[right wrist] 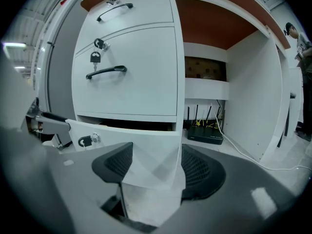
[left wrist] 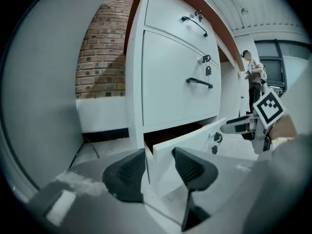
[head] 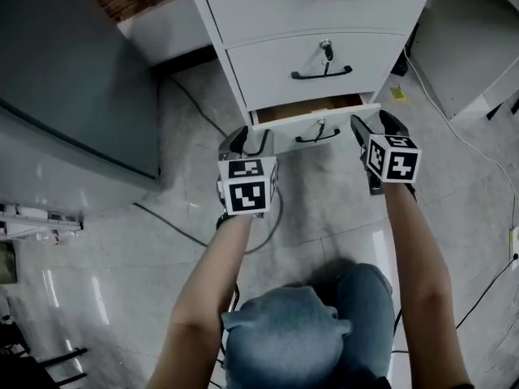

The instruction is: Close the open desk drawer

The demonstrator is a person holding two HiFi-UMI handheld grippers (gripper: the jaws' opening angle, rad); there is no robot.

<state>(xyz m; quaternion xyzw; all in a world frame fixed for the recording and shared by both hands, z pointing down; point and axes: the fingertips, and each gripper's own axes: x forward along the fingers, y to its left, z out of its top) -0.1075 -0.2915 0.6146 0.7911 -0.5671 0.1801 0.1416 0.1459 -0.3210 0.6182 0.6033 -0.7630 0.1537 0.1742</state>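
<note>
Low on the white desk (head: 268,6): the bottom drawer (head: 324,130) stands out a little, with a dark gap showing above its front.
Left gripper (head: 250,142): jaws partway apart, straddling the left end of the drawer front; its pads (left wrist: 127,172) lie against both sides of the panel.
Right gripper (head: 374,125): jaws spread wider, clasping the right end of the front; the panel corner fills the gap between its pads (right wrist: 201,172).
Handle (head: 317,136): untouched, between the two grippers.
</note>
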